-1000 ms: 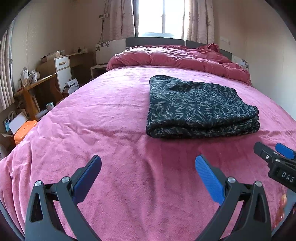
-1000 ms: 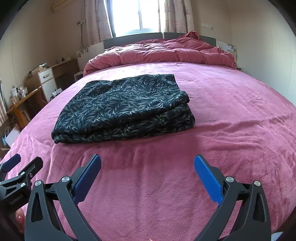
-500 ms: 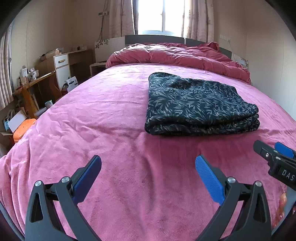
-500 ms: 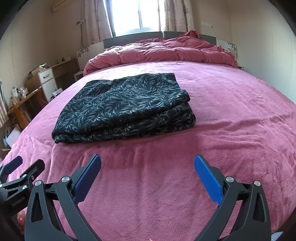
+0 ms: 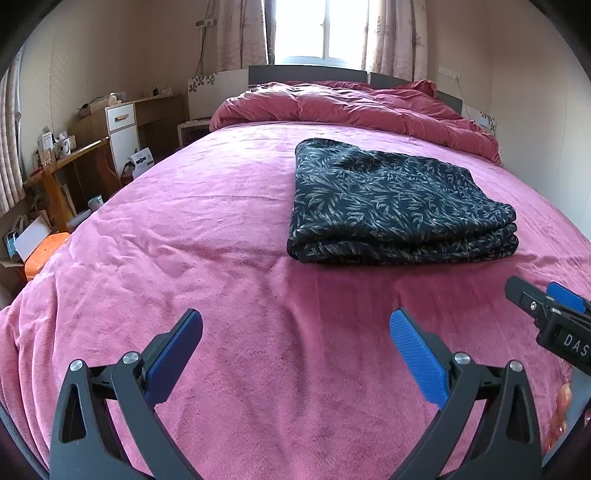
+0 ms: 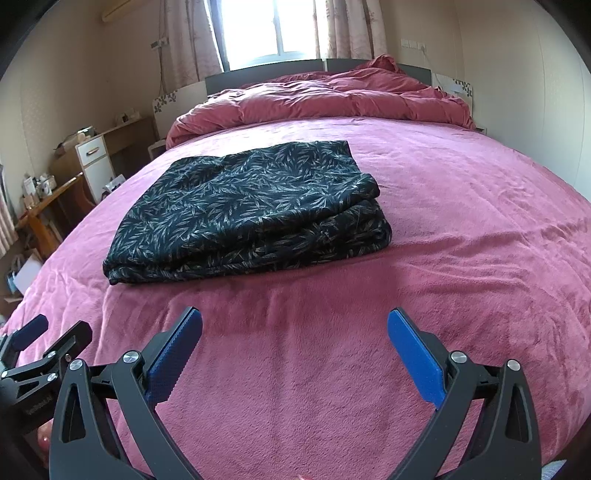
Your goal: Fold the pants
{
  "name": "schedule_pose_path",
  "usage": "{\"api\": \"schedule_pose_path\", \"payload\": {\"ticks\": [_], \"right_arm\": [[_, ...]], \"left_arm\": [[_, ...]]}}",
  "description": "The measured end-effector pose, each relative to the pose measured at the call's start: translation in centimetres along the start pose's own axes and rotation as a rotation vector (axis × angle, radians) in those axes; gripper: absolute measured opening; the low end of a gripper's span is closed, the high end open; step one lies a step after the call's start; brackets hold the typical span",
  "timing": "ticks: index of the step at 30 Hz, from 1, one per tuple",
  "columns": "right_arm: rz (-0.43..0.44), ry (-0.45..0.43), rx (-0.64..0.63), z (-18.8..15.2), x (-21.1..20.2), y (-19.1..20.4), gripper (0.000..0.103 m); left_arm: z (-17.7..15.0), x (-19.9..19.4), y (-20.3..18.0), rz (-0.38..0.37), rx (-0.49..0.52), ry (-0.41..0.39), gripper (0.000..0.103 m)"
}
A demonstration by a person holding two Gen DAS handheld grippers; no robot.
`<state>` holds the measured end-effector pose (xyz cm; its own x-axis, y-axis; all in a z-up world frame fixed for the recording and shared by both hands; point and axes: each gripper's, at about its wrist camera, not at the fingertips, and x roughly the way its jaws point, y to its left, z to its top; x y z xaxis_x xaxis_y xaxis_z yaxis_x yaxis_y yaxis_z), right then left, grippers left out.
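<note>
A pink blanket [image 5: 207,236] covers the bed, a rumpled red duvet [image 5: 343,107] heaped below the bright window [image 5: 317,29]. A white drawer cabinet [image 5: 122,136] stands beside a cluttered wooden desk [image 5: 62,162].

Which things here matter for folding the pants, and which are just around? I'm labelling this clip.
Part of the job:
- folded dark leaf-print pants
- pink bedspread they lie on
- left gripper and right gripper, both open, clear of the pants

Just around:
- bunched red duvet
- white drawer unit
- wooden desk
</note>
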<state>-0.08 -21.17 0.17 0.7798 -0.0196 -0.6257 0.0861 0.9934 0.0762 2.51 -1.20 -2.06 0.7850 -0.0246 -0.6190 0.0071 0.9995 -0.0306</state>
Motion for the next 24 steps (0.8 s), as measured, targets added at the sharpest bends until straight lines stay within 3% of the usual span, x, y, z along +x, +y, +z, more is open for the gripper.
{"api": "schedule_pose_path", "payload": {"ticks": [24], "right_arm": [[0.0,0.009,0.0,-0.16,0.06,-0.03,0.099]], "left_arm": [[-0.21,0.59,-0.26,-0.003,0.001,0.022,0.101]]}}
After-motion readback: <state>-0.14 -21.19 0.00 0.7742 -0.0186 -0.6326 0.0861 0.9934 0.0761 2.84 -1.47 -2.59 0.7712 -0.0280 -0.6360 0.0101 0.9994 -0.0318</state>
